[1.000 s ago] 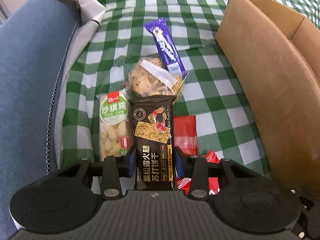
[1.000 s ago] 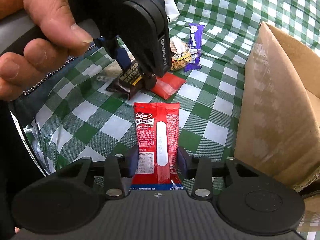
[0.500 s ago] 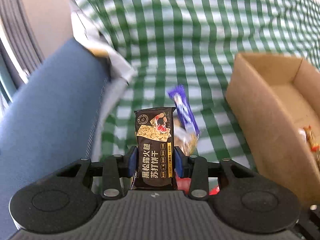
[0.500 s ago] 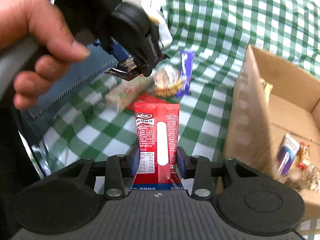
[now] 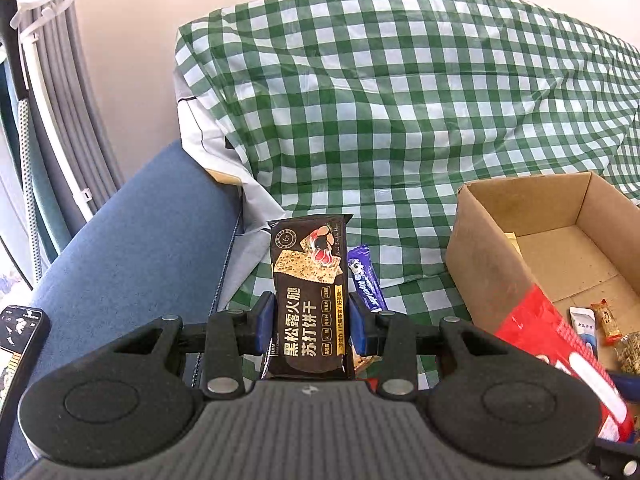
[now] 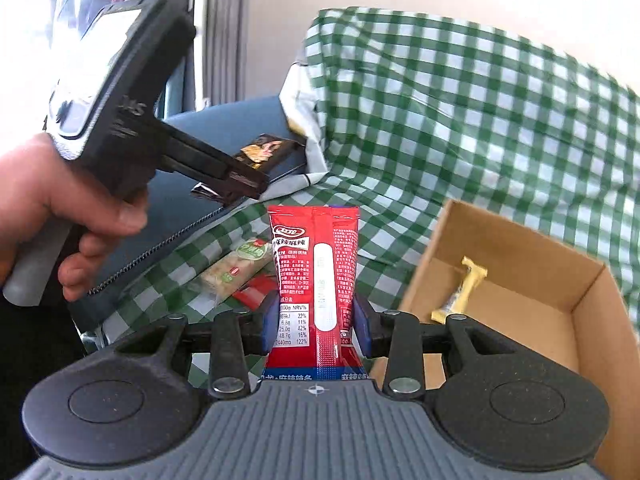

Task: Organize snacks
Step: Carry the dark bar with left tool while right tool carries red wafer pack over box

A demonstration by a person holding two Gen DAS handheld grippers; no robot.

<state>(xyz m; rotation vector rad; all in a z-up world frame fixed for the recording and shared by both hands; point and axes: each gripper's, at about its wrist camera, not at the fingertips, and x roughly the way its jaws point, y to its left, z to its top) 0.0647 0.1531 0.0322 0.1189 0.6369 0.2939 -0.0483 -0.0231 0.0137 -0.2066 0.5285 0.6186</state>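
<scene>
My left gripper (image 5: pixel 311 320) is shut on a black cracker packet (image 5: pixel 308 280) and holds it in the air to the left of the open cardboard box (image 5: pixel 486 256). It also shows in the right wrist view (image 6: pixel 244 178), held by a hand. My right gripper (image 6: pixel 315 320) is shut on a red snack packet (image 6: pixel 316 264), raised just left of the box (image 6: pixel 516 248). That red packet (image 5: pixel 556 344) shows in the left wrist view over the box's near wall. A yellow bar (image 6: pixel 460 292) and several small snacks (image 5: pixel 600 320) lie inside the box.
A green-checked cloth (image 5: pixel 400 100) covers the surface. A purple bar (image 5: pixel 366 280), a green-labelled packet (image 6: pixel 236 268) and a small red packet (image 6: pixel 256 292) lie on it. A blue cushion (image 5: pixel 120 248) is at the left, a wall behind.
Both grippers have risen from the cloth with their packets and tilted up. The box's inside has come into view, and the red packet is now at the box's near wall.
</scene>
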